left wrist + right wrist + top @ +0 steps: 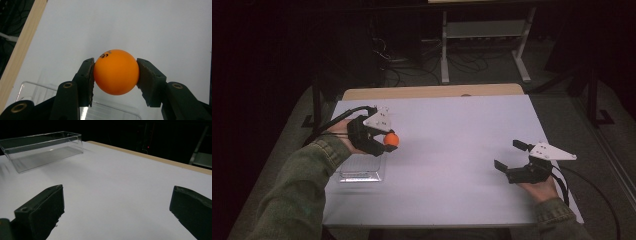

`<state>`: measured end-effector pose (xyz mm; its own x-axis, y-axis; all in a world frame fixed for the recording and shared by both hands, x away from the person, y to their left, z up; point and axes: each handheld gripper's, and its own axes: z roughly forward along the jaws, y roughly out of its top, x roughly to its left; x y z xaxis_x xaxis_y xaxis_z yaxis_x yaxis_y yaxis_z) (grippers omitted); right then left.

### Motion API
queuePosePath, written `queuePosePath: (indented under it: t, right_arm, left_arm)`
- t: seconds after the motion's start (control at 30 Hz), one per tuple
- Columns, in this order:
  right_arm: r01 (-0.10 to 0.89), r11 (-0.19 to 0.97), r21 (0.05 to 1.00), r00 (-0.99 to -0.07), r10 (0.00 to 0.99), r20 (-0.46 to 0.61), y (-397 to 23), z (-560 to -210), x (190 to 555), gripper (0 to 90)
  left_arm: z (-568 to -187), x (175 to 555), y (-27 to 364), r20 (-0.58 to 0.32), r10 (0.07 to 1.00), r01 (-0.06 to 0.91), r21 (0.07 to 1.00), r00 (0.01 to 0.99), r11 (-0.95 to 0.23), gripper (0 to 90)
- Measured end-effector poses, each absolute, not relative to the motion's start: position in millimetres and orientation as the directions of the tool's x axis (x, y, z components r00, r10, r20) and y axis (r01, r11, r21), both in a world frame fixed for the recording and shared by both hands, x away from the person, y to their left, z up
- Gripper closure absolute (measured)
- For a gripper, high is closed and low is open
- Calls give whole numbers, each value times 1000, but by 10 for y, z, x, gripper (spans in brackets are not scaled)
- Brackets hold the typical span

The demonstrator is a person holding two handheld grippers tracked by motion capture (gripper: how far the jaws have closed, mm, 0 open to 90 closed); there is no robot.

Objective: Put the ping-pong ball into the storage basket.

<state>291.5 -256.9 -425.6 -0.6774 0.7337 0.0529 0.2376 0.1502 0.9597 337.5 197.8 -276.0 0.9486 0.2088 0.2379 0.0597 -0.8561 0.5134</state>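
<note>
An orange ball is pinched between the jaws of my left gripper, held above the left side of the white table. In the left gripper view the ball sits squarely between both pads, so my left gripper is shut on it. A clear plastic box lies on the table just below and nearer than that gripper; its rim shows under the jaws. My right gripper rests low at the right, jaws wide apart and empty. From the right gripper view the box stands at the far left.
A wooden strip runs along the table's far edge. Beyond it are a metal stand and cables on the dark floor. Cables trail from both grippers off the table's sides.
</note>
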Motion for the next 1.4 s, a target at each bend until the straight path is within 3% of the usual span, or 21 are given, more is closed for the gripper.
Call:
queuePosePath:
  t: [0.63,1.4]
  right_arm:
    - [242,153,958,-677,734,54,-2570,-4258,2916,0]
    - [236,157,959,-680,732,47,-2569,-4255,2913,0]
  left_arm:
    - [-2709,3390,2209,230,245,105,493,942,-864,501]
    - [-2665,3417,2279,196,244,153,392,950,-907,500]
